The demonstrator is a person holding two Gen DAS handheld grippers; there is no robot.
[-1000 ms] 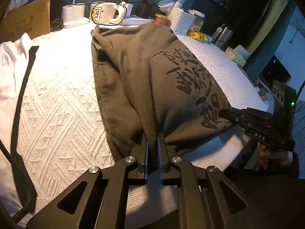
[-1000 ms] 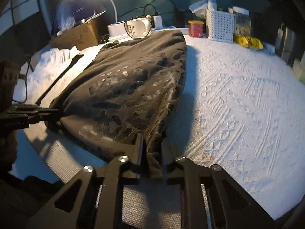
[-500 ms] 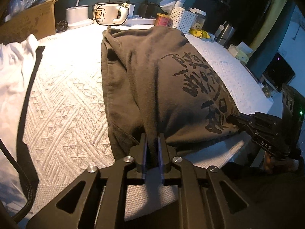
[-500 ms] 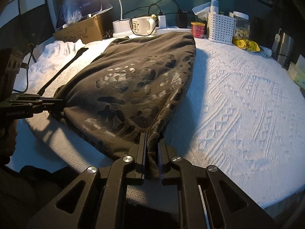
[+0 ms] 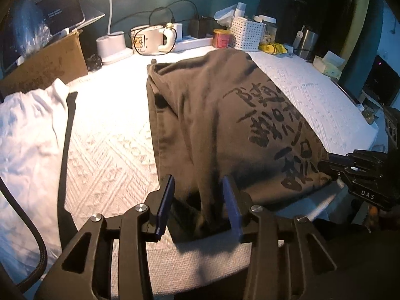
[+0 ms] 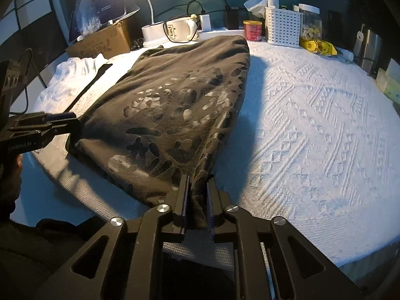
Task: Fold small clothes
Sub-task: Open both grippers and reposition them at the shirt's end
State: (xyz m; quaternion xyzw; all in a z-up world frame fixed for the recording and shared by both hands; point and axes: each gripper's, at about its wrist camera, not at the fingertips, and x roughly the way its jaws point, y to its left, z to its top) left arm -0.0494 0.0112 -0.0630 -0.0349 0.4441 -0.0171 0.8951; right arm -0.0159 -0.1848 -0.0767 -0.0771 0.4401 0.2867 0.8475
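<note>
Brown garment (image 5: 212, 125) lies folded on the bedspread (image 6: 312, 125); left tool (image 5: 198, 200) just spread, right tool (image 6: 197, 200) loosening around its corner.

The left gripper (image 5: 198, 201) points steeply down at the near edge of the bed, its jaws just opened wide, the pads clear of the brown shirt (image 5: 225, 115) fold between them. The right gripper (image 6: 197, 200), beside it at the same edge, has eased slightly apart around the fold it flanks
</note>
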